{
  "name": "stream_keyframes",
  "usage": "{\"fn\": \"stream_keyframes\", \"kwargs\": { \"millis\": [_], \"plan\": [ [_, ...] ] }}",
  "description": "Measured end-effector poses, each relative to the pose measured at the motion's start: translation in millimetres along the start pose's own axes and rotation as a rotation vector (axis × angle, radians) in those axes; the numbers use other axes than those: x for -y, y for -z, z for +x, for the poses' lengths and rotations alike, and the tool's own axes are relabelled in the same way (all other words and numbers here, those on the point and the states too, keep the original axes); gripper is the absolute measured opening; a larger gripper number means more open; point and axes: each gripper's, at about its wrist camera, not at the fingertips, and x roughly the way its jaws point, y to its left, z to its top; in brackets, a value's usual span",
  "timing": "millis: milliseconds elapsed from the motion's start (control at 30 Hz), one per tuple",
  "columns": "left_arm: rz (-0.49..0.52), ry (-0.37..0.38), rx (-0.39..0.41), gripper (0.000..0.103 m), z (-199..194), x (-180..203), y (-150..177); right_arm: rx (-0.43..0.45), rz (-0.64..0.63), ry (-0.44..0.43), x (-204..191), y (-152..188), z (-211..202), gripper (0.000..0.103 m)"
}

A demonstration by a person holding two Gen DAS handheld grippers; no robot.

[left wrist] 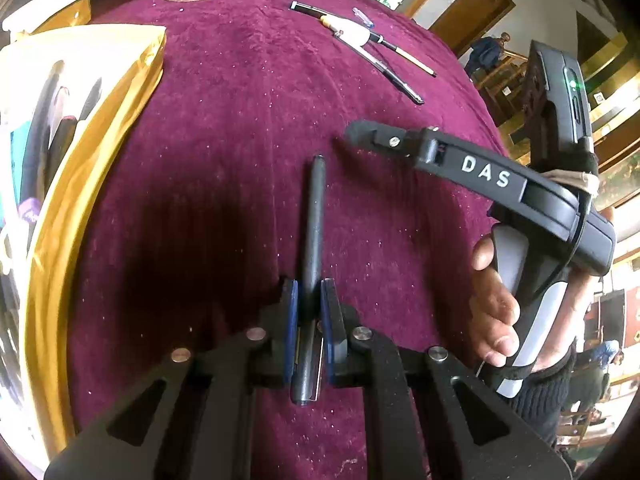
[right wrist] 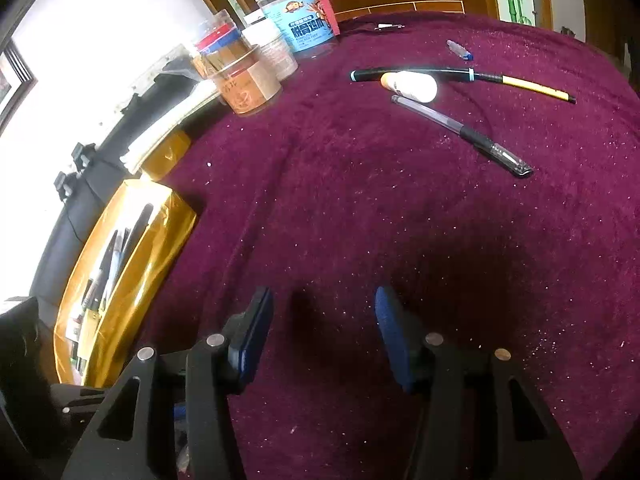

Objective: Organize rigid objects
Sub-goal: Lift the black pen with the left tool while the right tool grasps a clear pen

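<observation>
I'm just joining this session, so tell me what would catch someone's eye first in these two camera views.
First the left gripper, shut on a dark grey pen over the purple velvet cloth. The right gripper hangs open and empty beside it. Further off lie loose pens and a white glue bottle, and at the left edge is a gold box already holding pens.

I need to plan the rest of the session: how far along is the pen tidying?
Done: several pens already lie in the gold box. In hand: the left gripper is shut on a dark grey pen; the right gripper is open and empty. Left on the cloth: a clear gel pen, a black-and-yellow brush, a white bottle and a small blue cap.
</observation>
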Motion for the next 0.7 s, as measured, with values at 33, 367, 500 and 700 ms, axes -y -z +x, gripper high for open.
{"fn": "stream_keyframes", "kwargs": {
  "millis": [33,367,500,700],
  "plan": [
    [-0.009,0.013,-0.006,0.008,0.0,-1.1,0.0,0.004,0.012,-0.006,1.8,-0.2,-1.5,0.047],
    [-0.067,0.106,0.038,0.008,-39.8,-25.7,21.3,0.101,0.062,-0.019,28.5,-14.1,-41.3,0.047],
    [-0.101,0.157,0.058,0.008,-54.2,-42.2,28.4,0.084,0.052,0.057,35.1,-35.5,-43.4,0.047],
    [-0.1,0.189,0.081,0.008,-75.3,-47.4,31.3,0.1,-0.002,0.18,50.1,-86.5,-19.3,0.047]
  ]
}}
